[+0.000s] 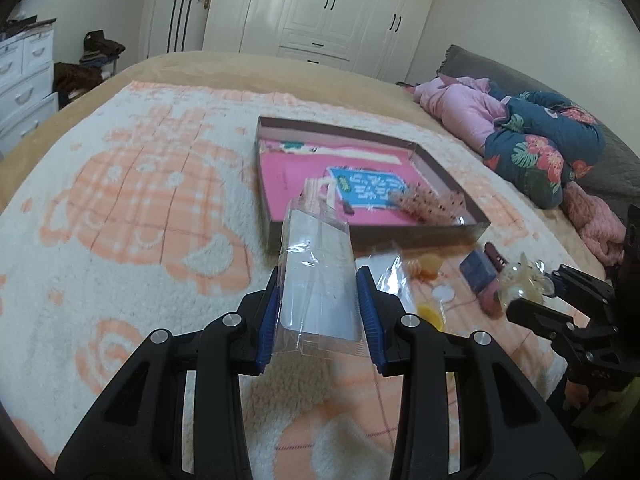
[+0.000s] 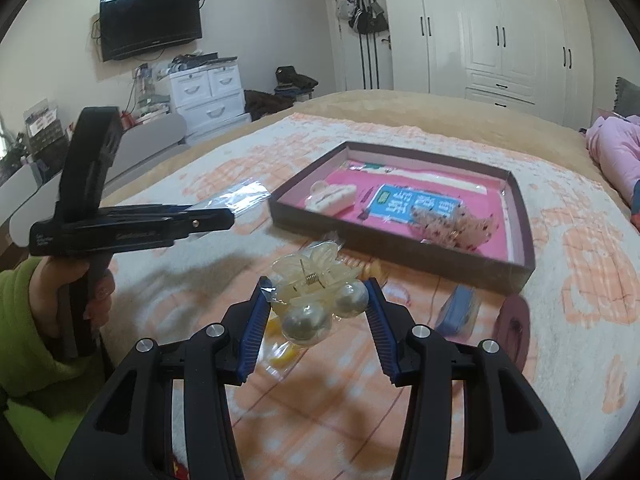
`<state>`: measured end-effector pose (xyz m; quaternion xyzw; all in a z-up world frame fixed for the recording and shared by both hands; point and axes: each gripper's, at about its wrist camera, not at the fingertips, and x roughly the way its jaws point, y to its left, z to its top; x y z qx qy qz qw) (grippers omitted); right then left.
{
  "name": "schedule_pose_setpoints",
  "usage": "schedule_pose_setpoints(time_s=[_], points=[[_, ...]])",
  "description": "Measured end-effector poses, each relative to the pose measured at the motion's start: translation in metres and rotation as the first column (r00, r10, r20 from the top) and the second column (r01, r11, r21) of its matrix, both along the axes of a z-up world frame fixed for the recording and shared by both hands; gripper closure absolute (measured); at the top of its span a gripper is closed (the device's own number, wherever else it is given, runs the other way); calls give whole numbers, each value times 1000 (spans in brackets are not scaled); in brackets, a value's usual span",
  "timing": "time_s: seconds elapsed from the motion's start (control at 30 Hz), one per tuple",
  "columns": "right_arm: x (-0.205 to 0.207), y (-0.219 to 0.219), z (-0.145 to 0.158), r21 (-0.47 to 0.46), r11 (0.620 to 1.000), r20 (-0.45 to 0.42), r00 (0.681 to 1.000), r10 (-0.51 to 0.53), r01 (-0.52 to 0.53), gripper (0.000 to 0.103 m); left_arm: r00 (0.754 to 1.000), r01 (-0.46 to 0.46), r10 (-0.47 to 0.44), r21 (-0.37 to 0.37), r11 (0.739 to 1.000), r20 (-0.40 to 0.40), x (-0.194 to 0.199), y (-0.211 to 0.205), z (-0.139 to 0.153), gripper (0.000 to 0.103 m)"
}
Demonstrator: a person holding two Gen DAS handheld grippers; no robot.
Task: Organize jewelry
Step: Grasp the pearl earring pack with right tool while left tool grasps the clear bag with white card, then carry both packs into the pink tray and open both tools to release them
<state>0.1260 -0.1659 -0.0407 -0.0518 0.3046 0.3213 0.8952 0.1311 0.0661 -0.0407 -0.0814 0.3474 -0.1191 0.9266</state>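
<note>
Left wrist view: my left gripper [image 1: 320, 304] pinches a clear plastic sleeve [image 1: 316, 276], jaws pressed against both its edges.
Sleeve axis: long side runs forward along the fingers, open end tilted toward the shallow box [image 1: 460, 232].
Right wrist view: my right gripper [image 2: 318, 304] clamps a pearl hair claw [image 2: 316, 292] still in its wrapper, held above the blanket [image 2: 580, 280], just short of the box.
Claw axis: lies across the jaws, pearls toward me, petals pointing at the box.
Step in hand: I judge both items are mid-carry toward the box.
Next move: reach over the near wall, lower, then release beside the spotted clip [image 2: 452, 220].
</note>
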Motion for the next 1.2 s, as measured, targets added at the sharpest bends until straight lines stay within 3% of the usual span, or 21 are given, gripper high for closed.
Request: schedule_pose_setpoints(time_s=[0.4, 0.7, 1.2], points=[[51, -24, -1, -13, 992, -11, 992, -127, 126, 57, 998, 57, -56, -12, 998, 30, 44, -29, 13, 75], [91, -44, -6, -32, 977, -13, 978, -209, 209, 57, 994, 105, -105, 5, 994, 11, 92, -58, 9, 74], [156, -55, -25, -102, 952, -38, 955, -295, 290, 57, 993, 113, -112, 26, 993, -42, 150, -81, -6, 74]])
